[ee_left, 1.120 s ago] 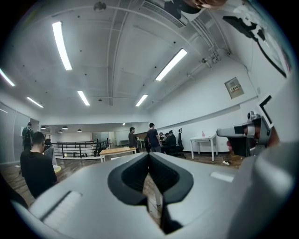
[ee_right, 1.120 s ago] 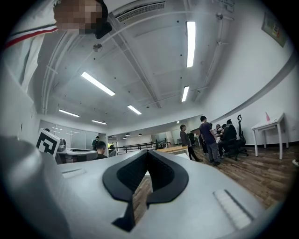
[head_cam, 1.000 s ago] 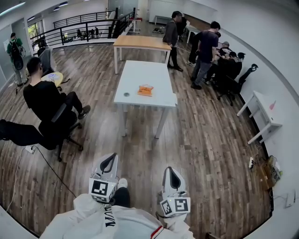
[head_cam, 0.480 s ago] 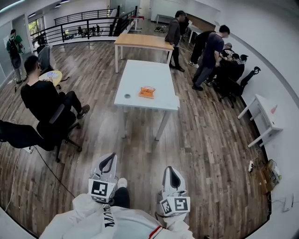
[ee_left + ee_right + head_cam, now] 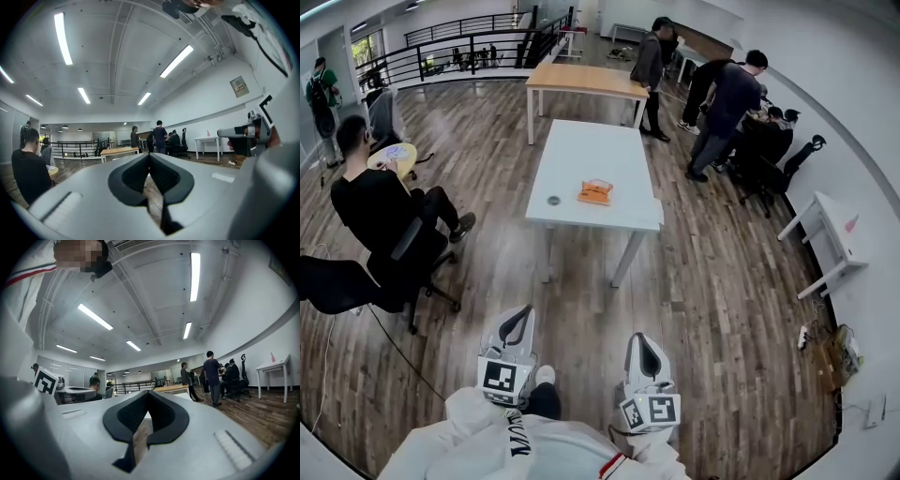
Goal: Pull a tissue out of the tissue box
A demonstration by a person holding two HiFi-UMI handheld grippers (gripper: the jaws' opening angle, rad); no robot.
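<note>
Left hand-held gripper [image 5: 521,319] and right hand-held gripper [image 5: 646,345]: both closed on nothing, pointing level.
The orange tissue box [image 5: 594,192] sits on the white desk [image 5: 581,155], well ahead across the wooden floor [image 5: 694,281], slightly nearer the right one.

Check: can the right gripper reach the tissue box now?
Probably not. The right gripper, jaws together, is held near the person's body, while the tissue box sits on the table across the floor. Nothing blocks the way; it looks too far.

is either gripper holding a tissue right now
No, the left gripper and right gripper are both shut with nothing between the fingers.
</note>
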